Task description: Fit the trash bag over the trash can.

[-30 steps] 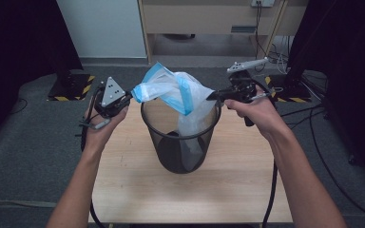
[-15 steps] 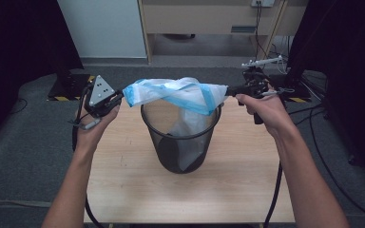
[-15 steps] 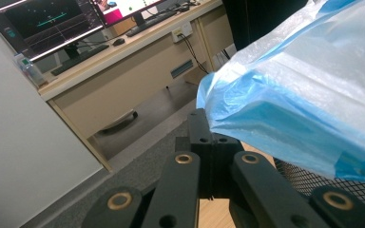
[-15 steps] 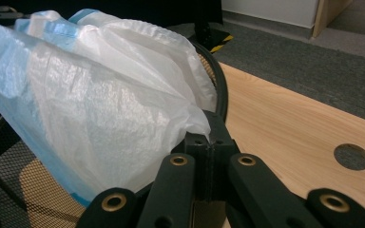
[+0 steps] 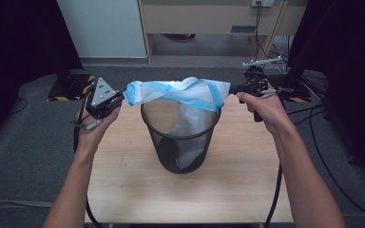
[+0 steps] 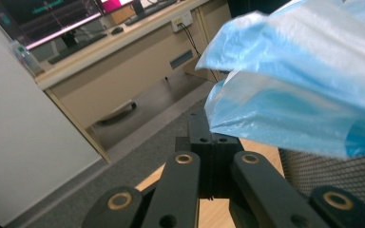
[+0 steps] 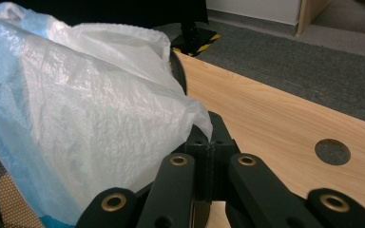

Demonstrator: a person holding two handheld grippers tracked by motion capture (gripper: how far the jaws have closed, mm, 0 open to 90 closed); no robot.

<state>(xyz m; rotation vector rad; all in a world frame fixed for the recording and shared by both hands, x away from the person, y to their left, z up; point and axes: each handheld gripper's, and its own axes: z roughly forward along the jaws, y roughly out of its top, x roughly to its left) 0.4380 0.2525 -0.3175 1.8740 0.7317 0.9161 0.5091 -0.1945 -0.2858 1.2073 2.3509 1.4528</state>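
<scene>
Two hand-held grippers, left and right, pinch opposite rim edges of the thin bin liner, stretched above the mesh wastebasket; light, slippery, tear-prone film, best gripped at its blue hem.

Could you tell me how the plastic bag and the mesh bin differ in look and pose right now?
The plastic bag is thin, translucent white with blue edges; the mesh bin is rigid black wire mesh. The bag is stretched sideways over the bin's mouth between the left gripper and right gripper, its tail hanging inside; the bin stands upright on the wooden table. Both sit at the table's middle.
</scene>
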